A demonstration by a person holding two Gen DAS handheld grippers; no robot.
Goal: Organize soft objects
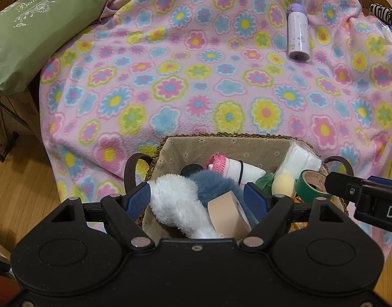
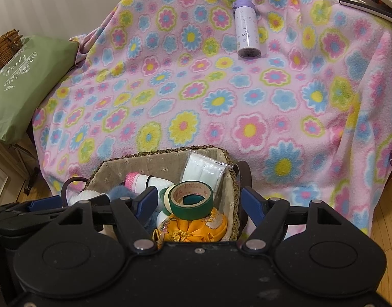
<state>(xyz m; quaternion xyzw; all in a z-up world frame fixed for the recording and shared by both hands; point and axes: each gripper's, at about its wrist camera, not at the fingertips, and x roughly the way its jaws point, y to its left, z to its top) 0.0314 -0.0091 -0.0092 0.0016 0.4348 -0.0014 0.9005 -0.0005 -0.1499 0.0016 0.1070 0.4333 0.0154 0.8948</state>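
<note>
A woven basket [image 1: 221,143] [image 2: 134,163] with a beige lining stands at the near edge of the flowered blanket [image 1: 196,76] [image 2: 221,97]. It holds a white fluffy piece [image 1: 175,204], a blue fluffy piece [image 1: 211,184], rolled white socks with pink trim [image 1: 234,167] [image 2: 142,179], a beige tape roll [image 1: 228,215], a green tape roll [image 1: 312,185] [image 2: 192,199], a cream sponge [image 1: 283,183], a packet of white pads [image 1: 298,160] [image 2: 203,171] and an orange fabric item [image 2: 193,229]. My left gripper [image 1: 197,199] is open above the fluffy pieces. My right gripper [image 2: 198,203] is open above the green tape.
A purple-and-white bottle [image 1: 297,34] [image 2: 246,33] lies on the blanket further back. A green "Beauty" bag [image 1: 29,30] [image 2: 24,81] sits at the left by a wicker chest [image 2: 4,48]. Books and clutter [image 2: 367,2] are at the far right. Wooden floor [image 1: 19,179] lies below.
</note>
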